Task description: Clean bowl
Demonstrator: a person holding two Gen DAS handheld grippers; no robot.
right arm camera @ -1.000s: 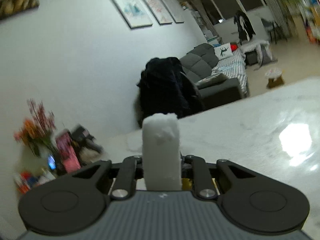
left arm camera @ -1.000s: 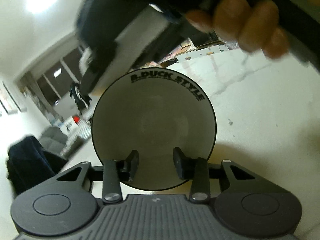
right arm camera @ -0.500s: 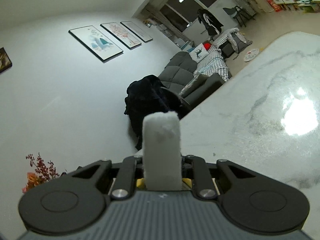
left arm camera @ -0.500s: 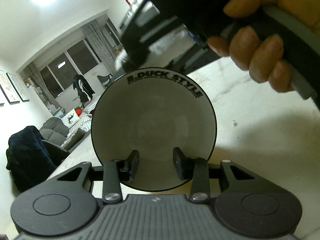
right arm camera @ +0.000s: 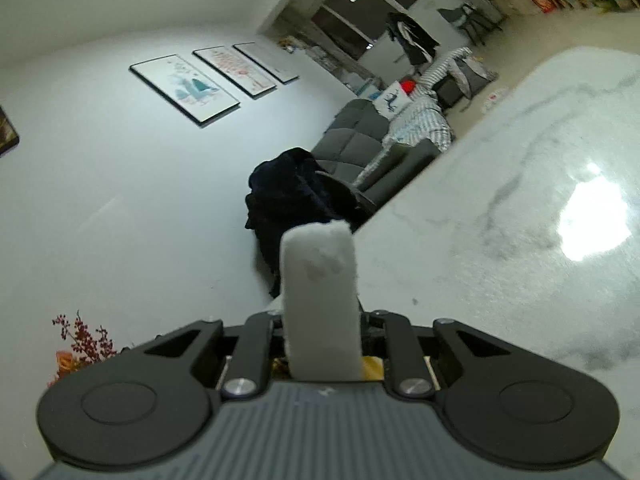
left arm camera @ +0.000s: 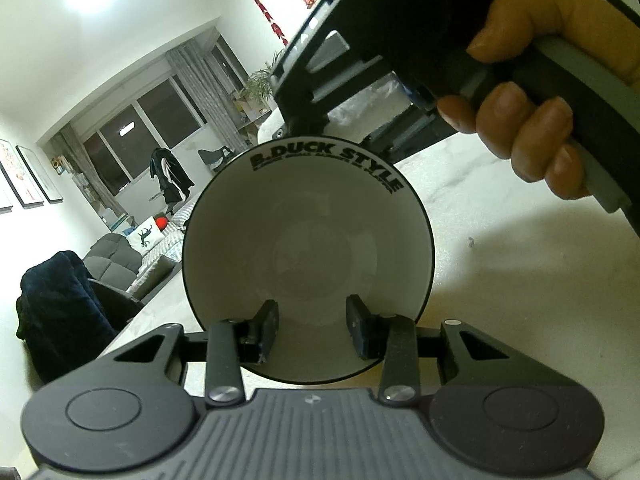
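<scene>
Left gripper [left arm camera: 312,330] grips the bowl [left arm camera: 308,256] by its near rim, one finger inside the wall, the other outside; bowl tipped so its pale inside, with black lettering under the far rim, faces the camera. It hangs above the marble tabletop [left arm camera: 520,280], its shadow on the stone to the right. This hold looks unchanged over the last second: same framing, same grip.

What has changed is the other side. In the left wrist view the right gripper's body [left arm camera: 360,40] and the person's hand [left arm camera: 528,120] were a blurred mass a second ago; now they are sharp and larger, sitting just above and behind the bowl's far rim. The room behind the bowl has also swung (window and sofa now plainly visible on the left).

Right wrist view: right gripper [right arm camera: 320,344] is clamped on a white sponge [right arm camera: 318,300], which stands upright between the fingers and juts forward. The horizon has rolled since a second ago; tabletop now slopes steeply across the right, flowers drop to the lower left corner. The bowl itself is not in this view.

Judgement: the sponge is being brought round towards the bowl's mouth; wiping is not yet begun, no contact visible.
</scene>
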